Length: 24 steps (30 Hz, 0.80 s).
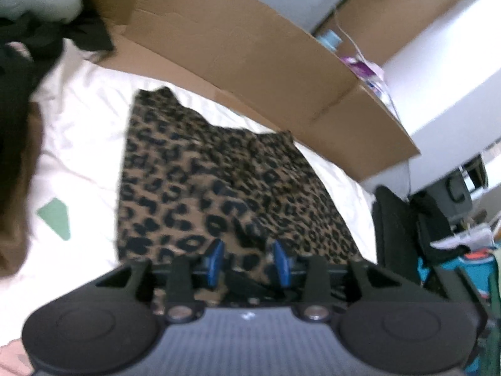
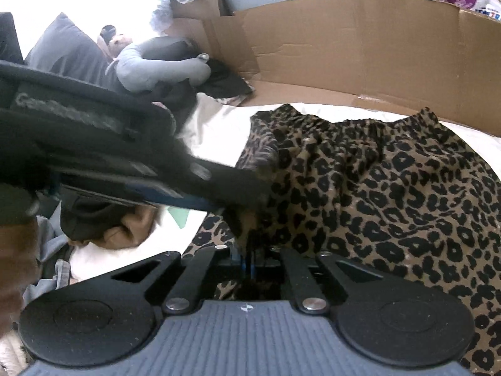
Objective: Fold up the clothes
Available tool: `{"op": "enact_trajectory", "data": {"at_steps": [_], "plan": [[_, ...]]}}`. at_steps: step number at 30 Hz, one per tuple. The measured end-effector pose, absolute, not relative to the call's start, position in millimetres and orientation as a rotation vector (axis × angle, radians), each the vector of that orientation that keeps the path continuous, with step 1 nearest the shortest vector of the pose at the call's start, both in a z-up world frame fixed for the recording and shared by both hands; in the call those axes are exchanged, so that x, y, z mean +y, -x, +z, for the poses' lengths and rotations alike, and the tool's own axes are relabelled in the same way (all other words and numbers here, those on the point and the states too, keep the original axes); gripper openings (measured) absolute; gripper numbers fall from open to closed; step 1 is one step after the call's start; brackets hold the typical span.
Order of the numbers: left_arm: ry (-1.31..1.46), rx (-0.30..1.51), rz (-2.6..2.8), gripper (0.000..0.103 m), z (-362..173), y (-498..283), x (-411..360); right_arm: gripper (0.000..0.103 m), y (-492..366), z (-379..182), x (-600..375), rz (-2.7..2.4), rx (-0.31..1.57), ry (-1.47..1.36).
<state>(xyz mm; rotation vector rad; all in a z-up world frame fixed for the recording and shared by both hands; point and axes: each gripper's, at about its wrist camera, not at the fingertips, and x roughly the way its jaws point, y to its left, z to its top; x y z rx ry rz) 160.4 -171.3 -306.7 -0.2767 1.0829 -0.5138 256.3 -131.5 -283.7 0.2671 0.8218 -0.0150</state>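
- Left gripper (image 1: 249, 258): the two blue-padded fingers (image 1: 216, 258) stand apart, with a clear gap between them. Leopard-print fabric lies under and between them; no fold of it is pinched in the left wrist view.
- Right gripper (image 2: 249, 252): the fingers are drawn together at the centre line, and the blue pad edges meet on a bunched fold of the garment. The fabric rises from that pinch point, so the jaws are clamped on cloth.
- In the right wrist view, the left gripper's body crosses the frame from the left as a dark blurred bar. Its tip reaches the garment's left edge, just beside the right gripper's pinch point.
- Leopard-print garment (image 1: 219, 181): brown-tan cloth with black spot markings, thin and soft. It lies on the white sheet (image 1: 78, 131), mostly flat and roughly rectangular in the left wrist view.
- The far edge of the garment is gathered into small pleats, like an elasticated band, and lies near the cardboard. The near left part is lifted and creased where the right gripper holds it.
- A small green patch (image 1: 56, 217) shows on the sheet, left of the garment and apart from it.
- A cardboard box (image 1: 250, 47) stands along the far side of the sheet.
- Dark and grey clothes (image 2: 175, 72) are heaped at the far left, apart from the garment.
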Motion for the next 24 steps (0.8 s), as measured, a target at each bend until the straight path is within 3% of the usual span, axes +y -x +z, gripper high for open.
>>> {"op": "enact_trajectory", "data": {"at_steps": [10, 24], "plan": [[0.297, 1.139, -0.364, 0.038, -337.8, -167.1, -135.9, 0.0, -243.4, -266.1, -164.2, -0.134, 0.774, -0.363], [0.219, 1.185, -0.396, 0.038, -351.3, -164.6, -158.8, 0.0, -193.6, -249.4, -234.6, -0.34, 0.706, -0.503]]}}
